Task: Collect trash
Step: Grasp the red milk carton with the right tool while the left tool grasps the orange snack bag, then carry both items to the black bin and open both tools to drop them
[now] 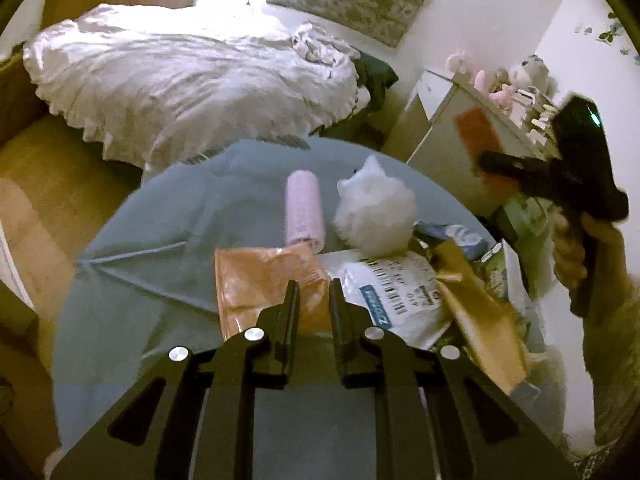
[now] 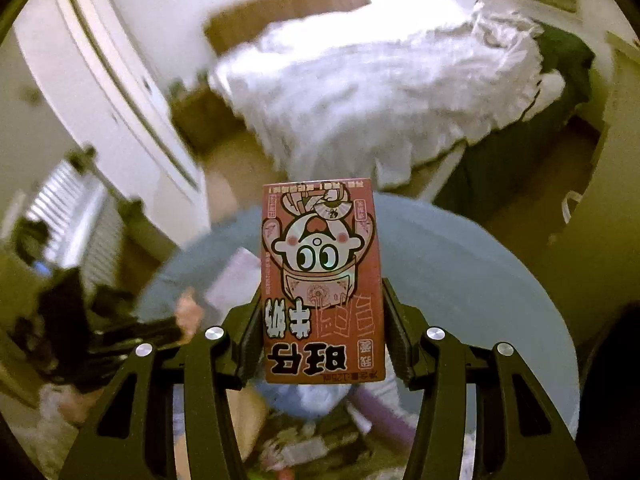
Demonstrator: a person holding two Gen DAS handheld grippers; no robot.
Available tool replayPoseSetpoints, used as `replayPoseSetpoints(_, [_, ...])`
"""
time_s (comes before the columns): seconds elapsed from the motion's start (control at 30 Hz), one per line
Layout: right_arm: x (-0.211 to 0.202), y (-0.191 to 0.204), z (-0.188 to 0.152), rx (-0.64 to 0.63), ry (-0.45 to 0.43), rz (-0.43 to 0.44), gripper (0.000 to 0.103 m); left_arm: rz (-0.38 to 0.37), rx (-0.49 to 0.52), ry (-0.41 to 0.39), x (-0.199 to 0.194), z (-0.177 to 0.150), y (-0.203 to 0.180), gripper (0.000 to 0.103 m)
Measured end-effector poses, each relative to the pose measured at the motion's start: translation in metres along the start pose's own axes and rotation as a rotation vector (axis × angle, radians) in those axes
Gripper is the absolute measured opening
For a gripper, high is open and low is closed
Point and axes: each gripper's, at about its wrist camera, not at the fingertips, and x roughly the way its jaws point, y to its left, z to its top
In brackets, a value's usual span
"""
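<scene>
The right gripper (image 2: 320,312) holds a red milk carton (image 2: 322,280) firmly between its jaws, lifted above the round table (image 2: 460,280). The left gripper (image 1: 314,300) has its jaws almost closed on the edge of an orange wrapper (image 1: 260,280), which lies near the table's middle beside a white mailer bag (image 1: 396,300).

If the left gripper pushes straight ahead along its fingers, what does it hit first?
Most likely the orange packet: the left gripper already has its fingertips over it. Past that lies the pink roll on the grey-blue table. Depth is unclear, so contact cannot be confirmed.
</scene>
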Motion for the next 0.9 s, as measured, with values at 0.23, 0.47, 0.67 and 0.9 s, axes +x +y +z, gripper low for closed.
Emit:
replayPoseSetpoints(0.23, [-0.078,-0.045,-0.059,0.122,-0.163,0.028,0.052,-0.013,0.033,-0.014,-0.02,0.002,-0.03,0.016])
replayPoseSetpoints(0.47, [-0.108,-0.086,-0.117,0.219,-0.198,0.037,0.052,0.254,0.046,0.002,-0.005,-0.001,-0.032,0.073])
replayPoseSetpoints(0.67, [-0.101,-0.085,-0.144,0.224,-0.187,0.034,0.052,0.379,0.069,0.029,0.018,-0.008,-0.018,0.096])
replayPoseSetpoints(0.9, [-0.084,-0.078,-0.158,0.24,-0.167,0.03,0.052,0.319,0.083,0.086,0.036,-0.006,-0.003,0.034])
